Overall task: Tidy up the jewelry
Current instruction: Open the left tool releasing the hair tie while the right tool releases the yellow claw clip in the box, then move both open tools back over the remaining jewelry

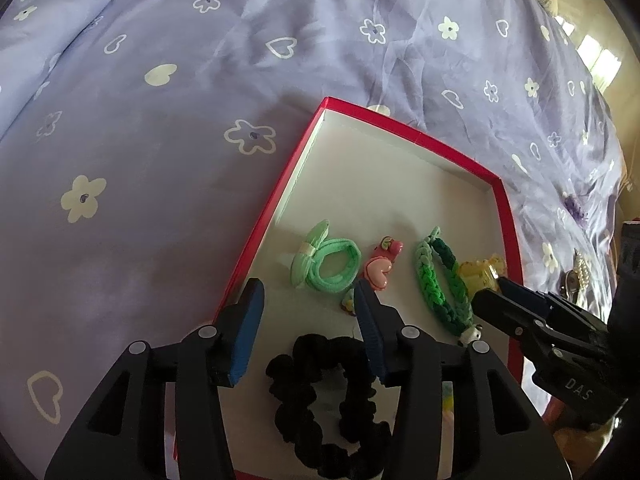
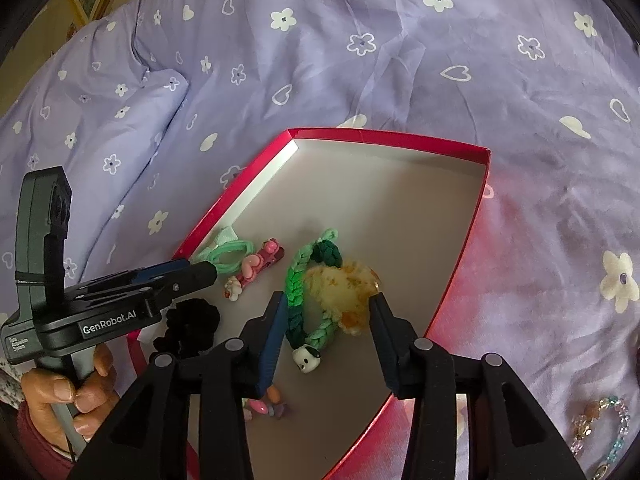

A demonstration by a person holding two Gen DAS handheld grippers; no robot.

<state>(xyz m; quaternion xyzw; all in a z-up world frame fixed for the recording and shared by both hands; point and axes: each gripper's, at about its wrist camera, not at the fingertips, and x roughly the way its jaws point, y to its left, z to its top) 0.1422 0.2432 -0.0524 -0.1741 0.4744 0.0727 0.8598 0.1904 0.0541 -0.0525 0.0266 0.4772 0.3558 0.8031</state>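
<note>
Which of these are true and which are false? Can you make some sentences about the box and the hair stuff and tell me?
1. The box has a red rim. True.
2. The black scrunchie lies on the blanket outside the box. False: it lies inside the box.
3. Both grippers are open. True: the left gripper and the right gripper both have their jaws apart.
4. The yellow clip sits in front of the right gripper's open jaws. True.
5. The braided band is blue. False: it is green, in light and dark shades.
6. The beaded bracelet is in the box. False: it lies on the blanket, outside.
</note>
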